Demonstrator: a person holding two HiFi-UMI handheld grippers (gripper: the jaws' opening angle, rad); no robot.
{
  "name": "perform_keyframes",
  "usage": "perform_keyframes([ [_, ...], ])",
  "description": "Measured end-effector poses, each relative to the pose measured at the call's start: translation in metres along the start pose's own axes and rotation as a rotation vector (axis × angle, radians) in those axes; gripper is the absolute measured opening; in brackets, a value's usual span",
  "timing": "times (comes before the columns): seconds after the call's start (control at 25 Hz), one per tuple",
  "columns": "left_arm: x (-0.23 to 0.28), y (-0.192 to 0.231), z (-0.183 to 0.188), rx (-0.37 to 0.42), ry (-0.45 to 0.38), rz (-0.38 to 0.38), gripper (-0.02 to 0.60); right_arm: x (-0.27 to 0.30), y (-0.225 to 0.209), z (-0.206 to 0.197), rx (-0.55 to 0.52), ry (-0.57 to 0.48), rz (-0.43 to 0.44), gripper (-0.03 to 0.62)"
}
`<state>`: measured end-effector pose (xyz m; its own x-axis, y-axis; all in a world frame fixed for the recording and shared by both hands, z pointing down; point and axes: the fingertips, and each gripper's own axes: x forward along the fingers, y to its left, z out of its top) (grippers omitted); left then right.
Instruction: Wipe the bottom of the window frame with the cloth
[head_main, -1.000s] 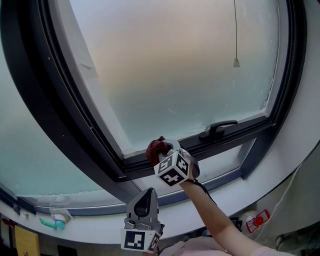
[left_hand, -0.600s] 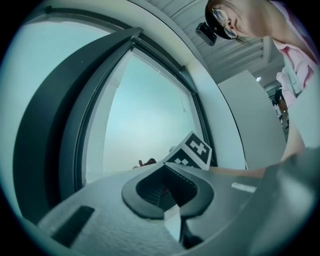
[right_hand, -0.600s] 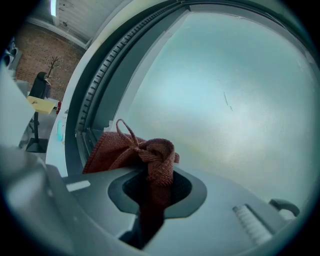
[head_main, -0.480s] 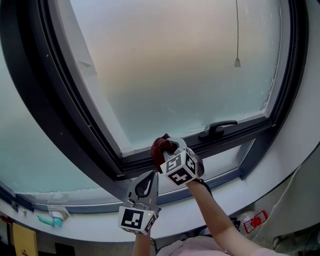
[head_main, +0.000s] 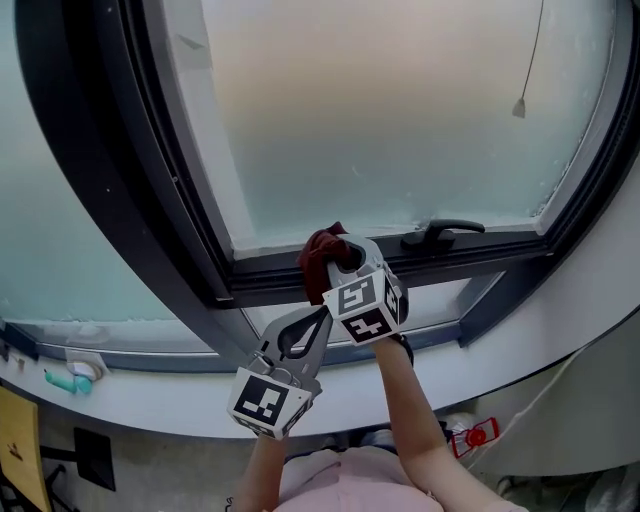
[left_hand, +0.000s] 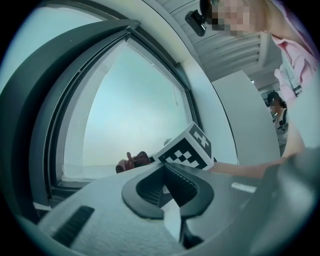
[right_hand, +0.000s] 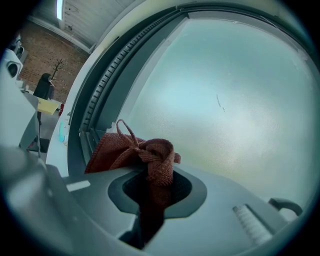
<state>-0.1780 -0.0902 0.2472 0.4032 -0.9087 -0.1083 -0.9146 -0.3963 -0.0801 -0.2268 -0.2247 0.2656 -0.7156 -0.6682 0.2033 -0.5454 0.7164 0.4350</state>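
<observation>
Since a second earlier, the left gripper (head_main: 318, 318) had risen to just beneath the right gripper (head_main: 338, 264), its fingers clenched on nothing. The right fingers grasped the red cloth (head_main: 320, 254), bunched just beyond their tips against the bottom of the window frame (head_main: 470, 248), near its left corner. Most of that rail, out past the handle (head_main: 440, 232), seemingly remained to wipe.

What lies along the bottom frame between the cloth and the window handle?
In the head view, only the right gripper, shut on the cloth, then a bare stretch of dark bottom frame up to the window handle.
</observation>
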Motion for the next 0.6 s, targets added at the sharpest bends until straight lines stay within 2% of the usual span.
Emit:
perform_keyframes([
  [0.24, -0.0017, 0.0001, -0.0027, -0.006, 0.031, 0.0, 0.002, 0.0003, 0.0014, -0.0009, 0.01, 0.008, 0.003, 0.057],
  [0.4, 0.0016, -0.0015, 0.0055, 0.009, -0.019, -0.005, 0.002, -0.0009, 0.0002, -0.0021, 0.024, 0.008, 0.009, 0.058],
  [0.6, 0.0008, -0.0029, -0.0009, -0.014, 0.03, -0.003, 0.002, -0.0017, -0.0006, -0.0019, 0.028, 0.007, 0.013, 0.058],
])
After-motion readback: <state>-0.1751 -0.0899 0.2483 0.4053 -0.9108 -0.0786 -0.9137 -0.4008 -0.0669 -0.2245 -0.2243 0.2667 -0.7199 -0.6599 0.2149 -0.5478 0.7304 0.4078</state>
